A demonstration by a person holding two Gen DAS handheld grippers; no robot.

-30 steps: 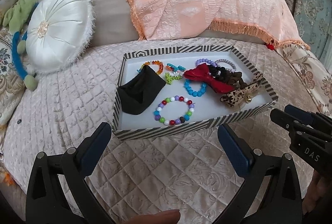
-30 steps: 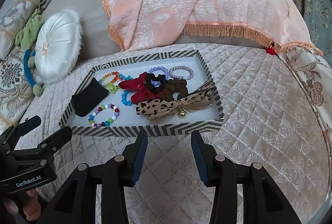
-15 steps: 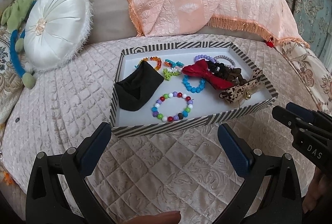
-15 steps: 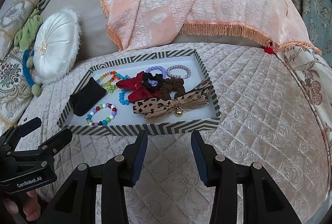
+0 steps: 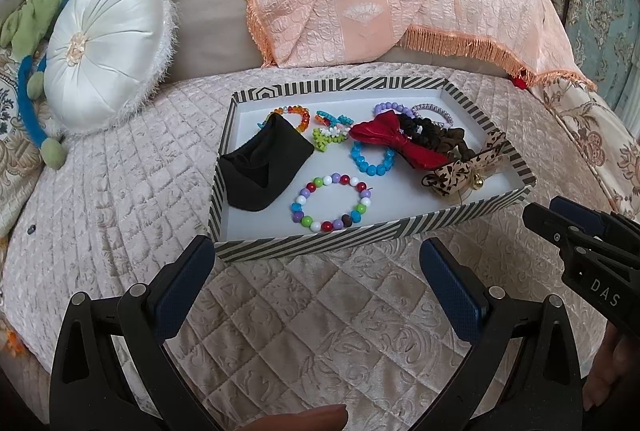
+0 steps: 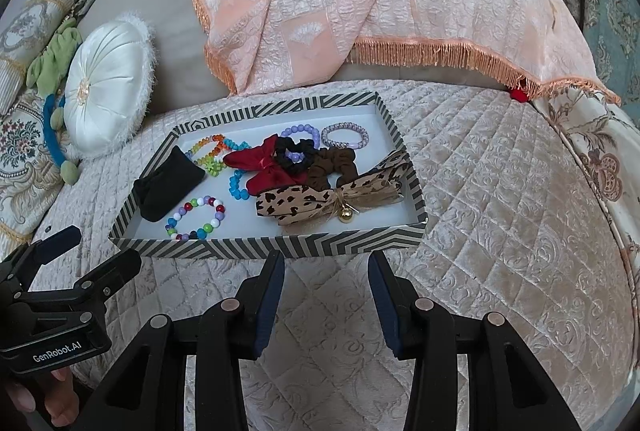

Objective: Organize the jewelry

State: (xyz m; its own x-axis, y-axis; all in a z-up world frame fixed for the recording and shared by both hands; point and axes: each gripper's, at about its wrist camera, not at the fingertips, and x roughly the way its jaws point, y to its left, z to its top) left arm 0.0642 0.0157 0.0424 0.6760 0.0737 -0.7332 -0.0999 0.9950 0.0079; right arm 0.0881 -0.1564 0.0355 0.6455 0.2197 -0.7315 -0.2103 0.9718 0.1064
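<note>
Left gripper (image 5: 316, 287): jaws spread wide, empty, above the quilt (image 5: 120, 191) just before the tray.
Right gripper (image 6: 326, 295): jaws apart, empty, near the tray's front wall.
Tray (image 5: 304, 245): striped, resting on the quilt.
Jewelry: a multicolored bead bracelet (image 5: 331, 202), blue bracelet (image 5: 371, 161), black pouch (image 5: 264, 167), red bow (image 5: 394, 139) and leopard bow (image 6: 316, 201) lay inside the tray.

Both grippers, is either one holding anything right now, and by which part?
Nothing is held: the left gripper and right gripper are open, short of the striped tray.
</note>
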